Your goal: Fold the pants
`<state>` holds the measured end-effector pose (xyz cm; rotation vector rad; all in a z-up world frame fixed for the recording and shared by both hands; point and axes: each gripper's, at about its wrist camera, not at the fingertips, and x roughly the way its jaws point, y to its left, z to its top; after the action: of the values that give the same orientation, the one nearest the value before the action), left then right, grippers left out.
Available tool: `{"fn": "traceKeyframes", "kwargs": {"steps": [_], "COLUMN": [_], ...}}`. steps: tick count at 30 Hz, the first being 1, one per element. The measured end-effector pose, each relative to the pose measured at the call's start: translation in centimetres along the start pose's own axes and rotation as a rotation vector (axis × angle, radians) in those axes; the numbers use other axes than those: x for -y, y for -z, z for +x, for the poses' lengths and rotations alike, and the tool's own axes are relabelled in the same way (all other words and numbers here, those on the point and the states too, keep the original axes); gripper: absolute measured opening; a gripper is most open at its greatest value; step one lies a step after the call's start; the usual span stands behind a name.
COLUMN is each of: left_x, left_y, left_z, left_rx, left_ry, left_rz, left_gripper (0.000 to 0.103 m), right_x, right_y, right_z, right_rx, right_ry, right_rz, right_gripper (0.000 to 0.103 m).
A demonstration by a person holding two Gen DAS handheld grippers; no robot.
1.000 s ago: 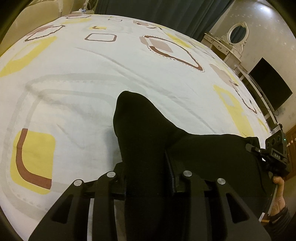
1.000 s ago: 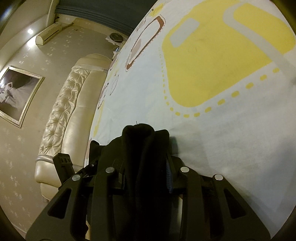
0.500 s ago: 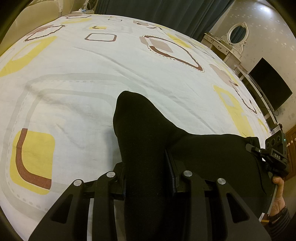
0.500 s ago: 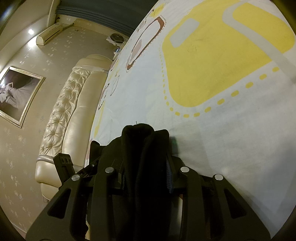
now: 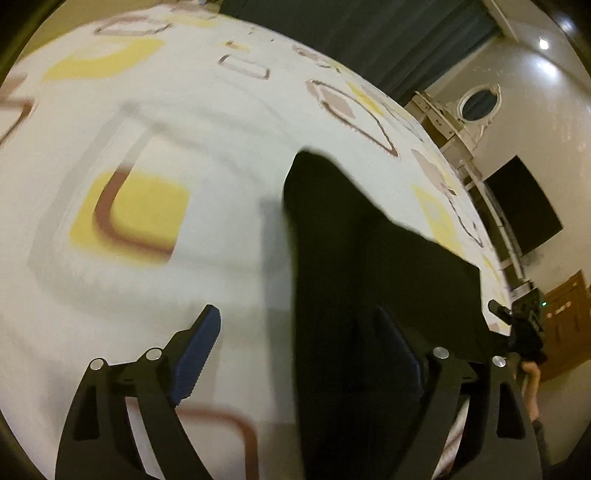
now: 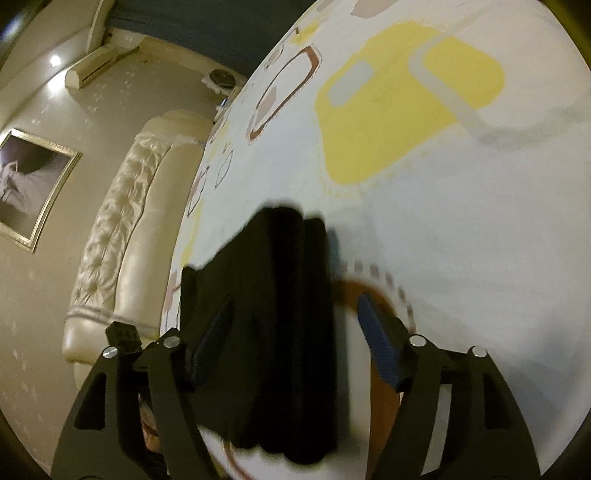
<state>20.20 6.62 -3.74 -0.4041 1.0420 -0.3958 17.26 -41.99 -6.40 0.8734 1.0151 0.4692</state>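
Observation:
The black pants (image 5: 354, 280) lie folded on the patterned bed sheet (image 5: 184, 129). In the left wrist view my left gripper (image 5: 303, 332) is open, its blue-padded fingers (image 5: 195, 339) spread; the pants' end lies between them, against the right finger. In the right wrist view the pants (image 6: 284, 314) show as a stacked bundle between the open fingers of my right gripper (image 6: 291, 325), nearer the left finger. The right gripper also shows at the far edge of the left wrist view (image 5: 524, 325), held by a hand. Both views are blurred.
A padded cream headboard (image 6: 122, 229) and a framed picture (image 6: 29, 188) stand beyond the bed. A dark screen (image 5: 524, 210), a dresser with an oval mirror (image 5: 476, 103) and dark curtains (image 5: 332, 33) are at the far side.
Both grippers have opened and let go of the pants. Both have pulled back and lifted, so the pants now lie loose between the spread fingers.

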Motion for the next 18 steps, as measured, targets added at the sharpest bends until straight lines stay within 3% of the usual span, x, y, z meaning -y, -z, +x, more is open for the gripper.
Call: {"fn": "traceKeyframes", "kwargs": {"steps": [5, 10, 11, 12, 13, 14, 18], "left_x": [-0.5, 1.0, 1.3, 1.8, 2.1, 2.4, 2.9], "left_y": [4.4, 5.9, 6.0, 6.2, 6.2, 6.4, 6.5], "left_z": [-1.8, -1.4, -1.2, -0.9, -0.6, -0.3, -0.4], "left_rx": [-0.029, -0.062, -0.065, -0.064, -0.064, -0.072, -0.071], "left_ry": [0.055, 0.128, 0.132, 0.131, 0.13, 0.137, 0.118], "left_rz": [-0.058, -0.081, -0.081, -0.076, -0.073, -0.07, -0.075], "left_gripper": [0.085, 0.086, 0.085, 0.085, 0.075, 0.055, 0.041], "right_x": [0.3, -0.2, -0.3, -0.4, -0.5, -0.5, -0.4], "right_y": [3.6, 5.4, 5.6, 5.8, 6.0, 6.1, 6.2], "right_z": [-1.1, -0.6, -0.5, -0.2, 0.2, 0.4, -0.4], "right_rx": [-0.012, -0.018, -0.021, -0.03, -0.042, -0.041, -0.029], "right_ry": [-0.009, -0.029, -0.027, -0.023, -0.007, 0.012, -0.025], "right_rz": [0.013, 0.021, 0.018, 0.015, 0.014, 0.011, 0.026], "right_gripper": [0.074, 0.074, 0.072, 0.062, 0.056, 0.047, 0.032]}}
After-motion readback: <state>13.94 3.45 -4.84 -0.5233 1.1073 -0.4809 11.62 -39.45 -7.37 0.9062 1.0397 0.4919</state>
